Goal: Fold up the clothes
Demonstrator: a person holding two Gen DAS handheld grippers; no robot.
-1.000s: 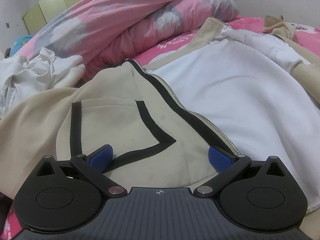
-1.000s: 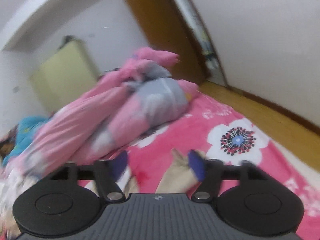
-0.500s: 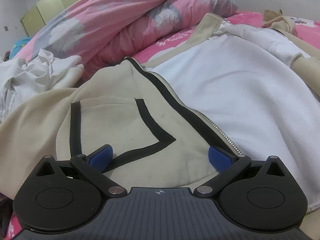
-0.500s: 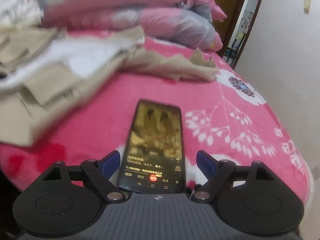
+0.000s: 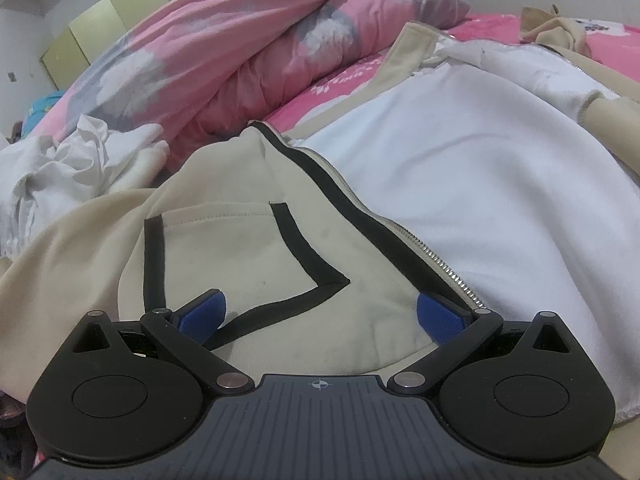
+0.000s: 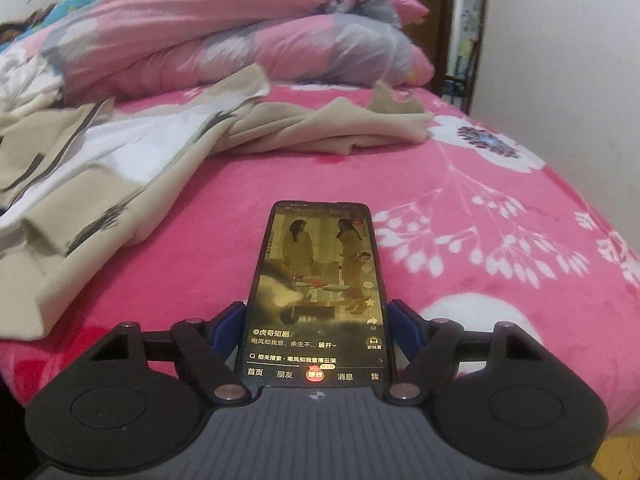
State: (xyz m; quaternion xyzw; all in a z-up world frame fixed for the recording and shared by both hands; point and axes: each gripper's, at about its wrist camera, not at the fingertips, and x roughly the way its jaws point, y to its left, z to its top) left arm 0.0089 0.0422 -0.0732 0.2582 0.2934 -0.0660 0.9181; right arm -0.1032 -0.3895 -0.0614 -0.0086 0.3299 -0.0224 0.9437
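A beige zip jacket [image 5: 260,248] with black trim lies open on the bed, its white lining [image 5: 480,200] facing up. My left gripper [image 5: 320,316] hovers open just over its pocket, blue pads apart, with nothing between them. In the right wrist view the same jacket [image 6: 100,184] lies at the left. A lit phone [image 6: 320,272] rests on the pink sheet between the pads of my right gripper [image 6: 316,326]. Its jaws are closing, and the pads sit against the phone's two long sides.
A pink and grey quilt [image 5: 240,40] is heaped at the back. Crumpled white clothes [image 5: 72,160] lie at the left. The floral sheet [image 6: 500,220] runs to the bed's right edge by a white wall. A beige sleeve [image 6: 340,128] stretches across beyond the phone.
The right gripper swung down from facing the room to the bed, came over the phone, and its pads narrowed onto the phone's sides. The left gripper stayed put.
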